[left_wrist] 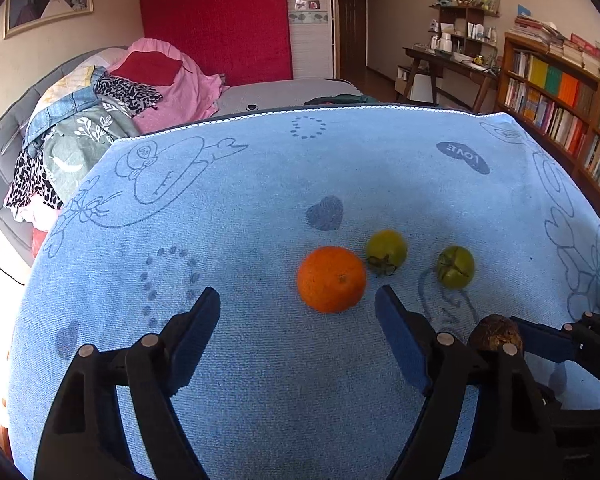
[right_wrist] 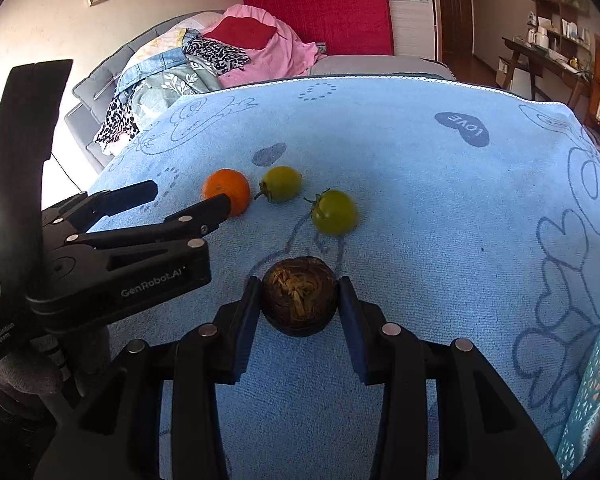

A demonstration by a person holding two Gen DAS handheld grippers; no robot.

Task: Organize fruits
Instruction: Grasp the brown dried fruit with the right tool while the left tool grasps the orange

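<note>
orange (left_wrist: pixel 331 279), two green fruits (left_wrist: pixel 386 251) (left_wrist: pixel 455 266), brown fruit (right_wrist: pixel 299 296) between tongs

A towel (right_wrist: pixel 420 184) is spread over the counter, and four fruits are laid on it. The orange (right_wrist: pixel 227 190) is placed farthest left, with one tomato (right_wrist: pixel 282 183) just beside it on the right and a second tomato (right_wrist: pixel 335 212) further right and nearer. The dark round fruit (right_wrist: pixel 299 300) is set nearest, flanked by the right gripper (right_wrist: pixel 299 308). A basket (right_wrist: pixel 592 380) is stood at the right edge. A bed (right_wrist: pixel 380 65) is seen behind.
</note>
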